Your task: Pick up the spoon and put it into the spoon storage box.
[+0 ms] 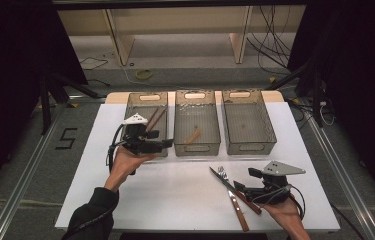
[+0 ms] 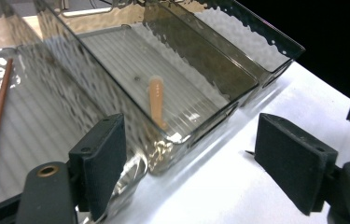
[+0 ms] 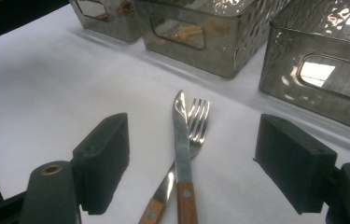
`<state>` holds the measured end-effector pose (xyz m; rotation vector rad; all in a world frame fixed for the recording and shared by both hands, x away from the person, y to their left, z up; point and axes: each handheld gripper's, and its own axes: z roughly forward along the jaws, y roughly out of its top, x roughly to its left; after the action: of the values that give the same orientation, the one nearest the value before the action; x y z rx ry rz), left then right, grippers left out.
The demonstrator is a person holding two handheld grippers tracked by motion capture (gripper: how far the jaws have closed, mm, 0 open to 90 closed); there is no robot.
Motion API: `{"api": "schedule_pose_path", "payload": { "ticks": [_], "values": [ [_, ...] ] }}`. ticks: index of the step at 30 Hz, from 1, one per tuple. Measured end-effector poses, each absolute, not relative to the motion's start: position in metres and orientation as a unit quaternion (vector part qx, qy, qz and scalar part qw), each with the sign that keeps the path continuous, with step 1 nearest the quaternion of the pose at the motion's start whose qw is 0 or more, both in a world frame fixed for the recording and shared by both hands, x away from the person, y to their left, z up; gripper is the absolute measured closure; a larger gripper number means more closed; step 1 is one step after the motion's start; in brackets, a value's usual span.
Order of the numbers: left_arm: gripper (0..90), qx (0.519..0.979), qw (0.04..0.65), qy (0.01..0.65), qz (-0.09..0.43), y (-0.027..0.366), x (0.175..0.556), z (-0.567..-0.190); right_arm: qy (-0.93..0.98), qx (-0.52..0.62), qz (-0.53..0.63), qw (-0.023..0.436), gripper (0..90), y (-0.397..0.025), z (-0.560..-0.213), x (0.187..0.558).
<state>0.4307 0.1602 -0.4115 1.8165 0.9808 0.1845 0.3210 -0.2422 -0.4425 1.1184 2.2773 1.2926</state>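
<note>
My sorting looks partly done: chopsticks (image 1: 154, 119) lie in the left bin (image 1: 134, 100), a pale wooden piece (image 1: 193, 136) in the middle bin (image 1: 197, 145), and the right bin (image 1: 247, 142) is bare. The knife (image 3: 182, 154) and fork (image 3: 196, 123) lie crossed on the worktop (image 1: 175, 190). My right gripper (image 3: 191, 172) hovers over them, fingers released; my left gripper (image 2: 186, 168), fingers also spread, holds nothing by the left bin. No brand shows; a "5" (image 1: 67, 138) marks the floor.

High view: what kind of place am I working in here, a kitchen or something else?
Probably a lab or recording bay, not a kitchen: a white table on a railed floor, loose cables behind it, and three clear bins for cutlery sorting.
</note>
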Motion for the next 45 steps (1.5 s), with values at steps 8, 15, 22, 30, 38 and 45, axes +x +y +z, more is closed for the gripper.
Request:
{"api": "schedule_pose_path", "payload": {
  "ticks": [8,15,22,30,38,45],
  "values": [
    [23.3,0.745,0.522,0.407,0.088,0.172,0.412,-0.413,0.816,0.377,0.417,0.135,30.2,-0.237,-0.439,0.329],
    [23.0,0.744,0.528,0.399,0.094,0.181,0.396,-0.417,0.846,0.362,0.370,0.127,32.5,-0.228,-0.432,0.338],
    [22.7,0.746,0.527,0.394,0.100,0.183,0.381,-0.428,0.872,0.354,0.320,0.109,36.1,-0.222,-0.434,0.343],
    [22.7,0.749,0.524,0.391,0.108,0.185,0.370,-0.441,0.886,0.354,0.288,0.088,39.3,-0.222,-0.436,0.347],
    [22.2,0.749,0.523,0.390,0.111,0.186,0.364,-0.446,0.897,0.346,0.266,0.073,40.4,-0.220,-0.439,0.351],
    [21.5,0.748,0.525,0.388,0.121,0.189,0.358,-0.449,0.903,0.345,0.250,0.056,41.5,-0.218,-0.442,0.353]
  ]
}}
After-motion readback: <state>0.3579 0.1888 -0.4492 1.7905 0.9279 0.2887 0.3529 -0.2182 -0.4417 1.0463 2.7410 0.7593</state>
